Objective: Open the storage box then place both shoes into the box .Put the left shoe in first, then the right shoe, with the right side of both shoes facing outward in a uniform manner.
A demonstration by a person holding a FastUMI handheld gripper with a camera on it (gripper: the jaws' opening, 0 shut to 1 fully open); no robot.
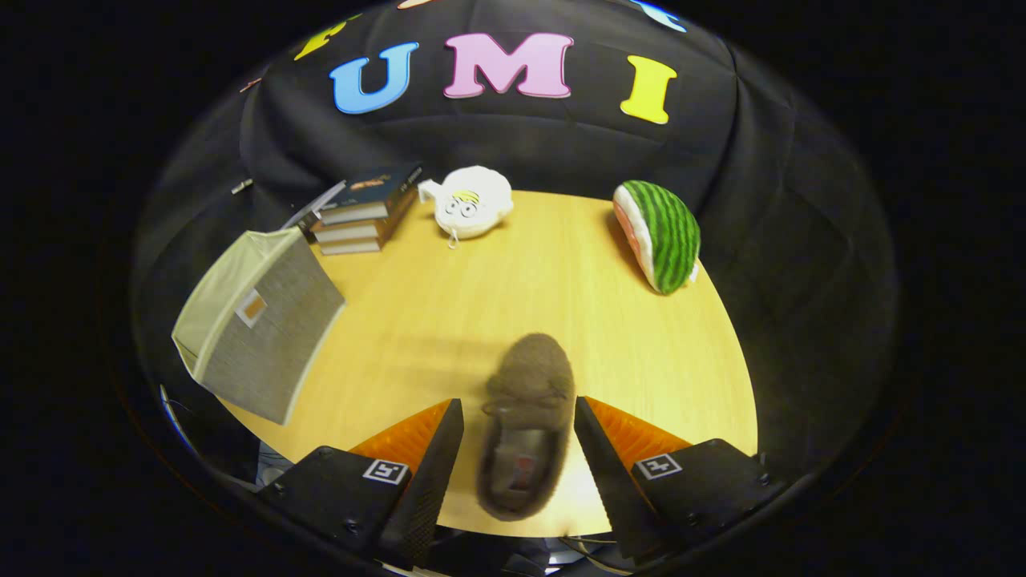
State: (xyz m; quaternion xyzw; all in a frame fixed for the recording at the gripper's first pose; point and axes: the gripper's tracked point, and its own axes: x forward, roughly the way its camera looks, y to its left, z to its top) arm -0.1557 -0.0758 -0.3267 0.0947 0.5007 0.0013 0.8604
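- A brown fuzzy shoe [525, 425] is seen on the wooden table [481, 320], lying between the fingers of the gripper [517, 417] with its toe pointed away and its opening turned upward.
- The fingers are spread wide, one on each side of the shoe; whether the right finger touches it cannot be told, and nothing is clamped.
- The storage box [256, 320], grey fabric with a small tag, is set at the table's left edge, well apart from the shoe.
- A stack of books [361, 212], a white plush toy [473, 202] and a watermelon-slice cushion [661, 235] are placed along the far side.
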